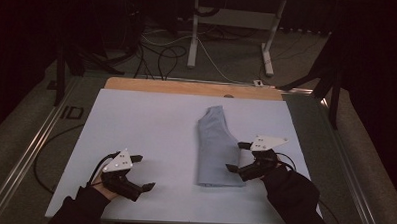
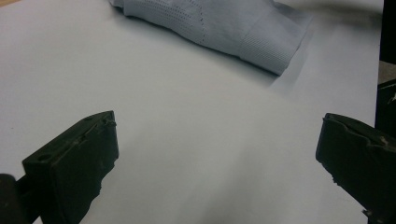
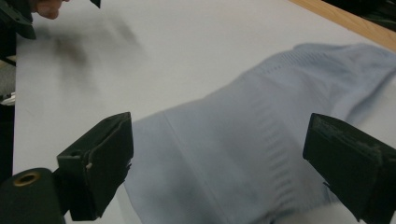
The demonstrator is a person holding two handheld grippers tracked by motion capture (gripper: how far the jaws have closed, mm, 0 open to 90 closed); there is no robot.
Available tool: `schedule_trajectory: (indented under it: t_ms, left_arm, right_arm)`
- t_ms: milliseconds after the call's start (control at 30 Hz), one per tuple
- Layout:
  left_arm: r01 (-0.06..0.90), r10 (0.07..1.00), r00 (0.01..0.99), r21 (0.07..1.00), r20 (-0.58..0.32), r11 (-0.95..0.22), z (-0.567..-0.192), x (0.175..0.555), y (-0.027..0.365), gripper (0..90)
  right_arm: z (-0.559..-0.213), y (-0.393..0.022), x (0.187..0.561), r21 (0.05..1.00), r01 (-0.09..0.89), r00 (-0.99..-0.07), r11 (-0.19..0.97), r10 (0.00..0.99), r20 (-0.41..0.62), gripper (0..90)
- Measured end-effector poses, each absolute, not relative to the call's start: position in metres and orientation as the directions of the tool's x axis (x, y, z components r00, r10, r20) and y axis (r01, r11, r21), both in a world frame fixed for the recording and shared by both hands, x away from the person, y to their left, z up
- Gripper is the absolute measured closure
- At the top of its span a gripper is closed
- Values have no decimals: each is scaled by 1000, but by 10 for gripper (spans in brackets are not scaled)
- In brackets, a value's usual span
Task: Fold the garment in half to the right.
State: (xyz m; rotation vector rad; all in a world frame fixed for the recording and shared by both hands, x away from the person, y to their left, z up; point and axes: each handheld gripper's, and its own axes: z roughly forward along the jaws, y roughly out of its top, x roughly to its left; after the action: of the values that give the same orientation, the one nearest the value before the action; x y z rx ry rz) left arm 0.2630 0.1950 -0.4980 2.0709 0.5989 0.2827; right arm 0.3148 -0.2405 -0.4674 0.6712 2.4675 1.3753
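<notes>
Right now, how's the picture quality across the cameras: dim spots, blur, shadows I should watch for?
High view: the room behind is very dark, the table evenly lit, the sock clear. Left gripper view: sharp on the sock's ribbed cuff, with a soft shadow beside it. Right gripper view: the sock looks soft, the far corner by the left gripper smeared and shadowed.

The pale blue sock (image 3: 261, 135) at centre frame is soft knitted cloth, ribbed at its cuff. The tabletop (image 1: 146, 125) looks matt, smooth white, with bare wood along its far edge. Both tongs' jaws are matt black, scuffed plastic.
</notes>
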Motion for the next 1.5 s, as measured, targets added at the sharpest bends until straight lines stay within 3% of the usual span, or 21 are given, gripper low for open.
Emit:
schedule_trajectory:
  t_ms: [700, 1067, 1500]
  left_arm:
    - [348, 593, 805, 834, -31, -429, -514, 261, 234, 6]
    - [404, 656, 754, 815, -40, -415, -518, 261, 250, 6]
    - [396, 672, 739, 831, -37, -390, -518, 261, 249, 6]
  right_arm:
    - [-512, -287, 292, 834, 380, -789, 400, 610, 67, 87]
    - [-523, -299, 281, 817, 412, -746, 404, 664, 48, 87]
    - [-531, -298, 275, 796, 429, -695, 427, 719, -11, 88]
